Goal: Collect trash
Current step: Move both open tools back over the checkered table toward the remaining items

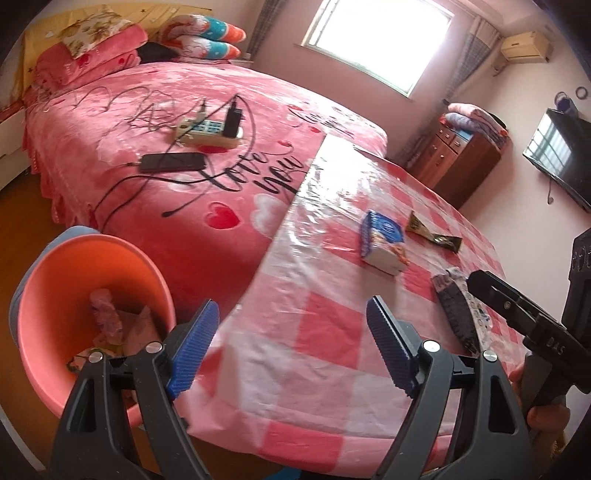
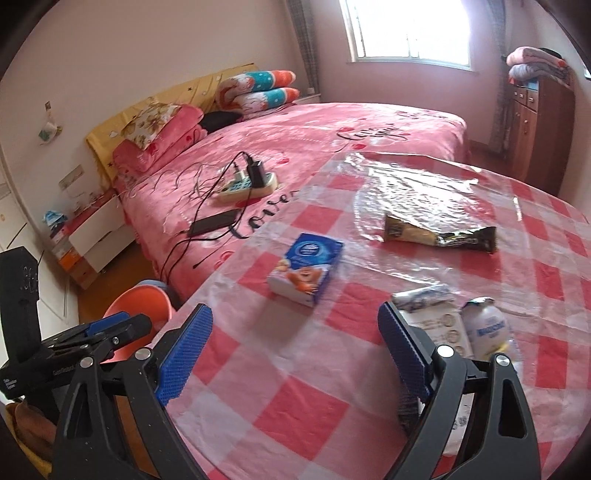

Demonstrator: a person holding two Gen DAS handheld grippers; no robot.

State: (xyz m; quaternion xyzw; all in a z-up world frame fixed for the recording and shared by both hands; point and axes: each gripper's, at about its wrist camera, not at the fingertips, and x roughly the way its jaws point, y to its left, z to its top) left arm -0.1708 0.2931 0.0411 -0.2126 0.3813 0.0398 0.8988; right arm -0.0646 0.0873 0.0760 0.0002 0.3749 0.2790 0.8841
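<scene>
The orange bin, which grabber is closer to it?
Left. The left gripper hangs right beside the orange bin; the right gripper is over the table, farther away.

A worktop covered in a red-and-white checked plastic cloth stands against a bed with a pink heart-printed blanket. On the bed lie a cream power strip with a black charger plugged in, a flat black phone nearer the bed's edge, and tangled black cables. Folded pink blankets and patterned pillows are stacked at the yellow headboard. A brown wooden cabinet bearing folded blankets stands beside the bright window. A black wall-mounted television hangs at right.
</scene>
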